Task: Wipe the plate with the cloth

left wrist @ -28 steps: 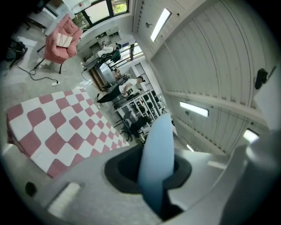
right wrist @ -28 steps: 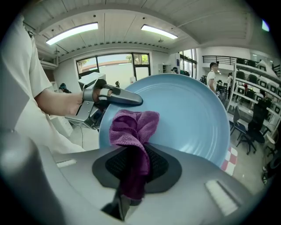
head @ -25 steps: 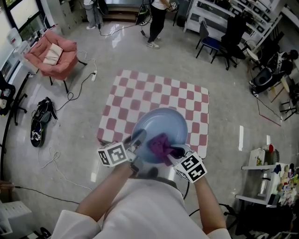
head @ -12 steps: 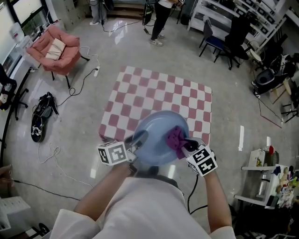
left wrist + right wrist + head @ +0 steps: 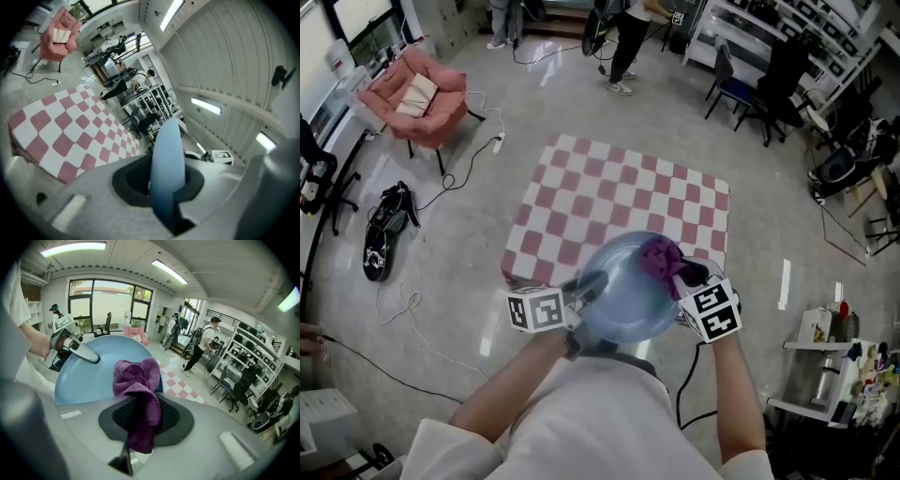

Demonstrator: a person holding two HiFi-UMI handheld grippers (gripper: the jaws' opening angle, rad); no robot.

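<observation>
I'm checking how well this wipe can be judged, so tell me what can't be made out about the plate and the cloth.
- The plate beneath the cloth: covered by it in the head and right gripper views.
- The plate's faces in the left gripper view: edge-on only, clamped in the left gripper.
- Stains or wetness: too small to tell in the head view.
- The right gripper: the cloth it grips covers its tips.

Bright, even light from long ceiling tube lamps point(image 5: 70, 246) and a wide window wall point(image 5: 105, 301) fills the room; the glossy grey floor point(image 5: 784, 281) throws back white glare. Both gripper views bend toward dark round edges, and the pale blue round plate point(image 5: 166, 173) blurs close to the lens.
</observation>
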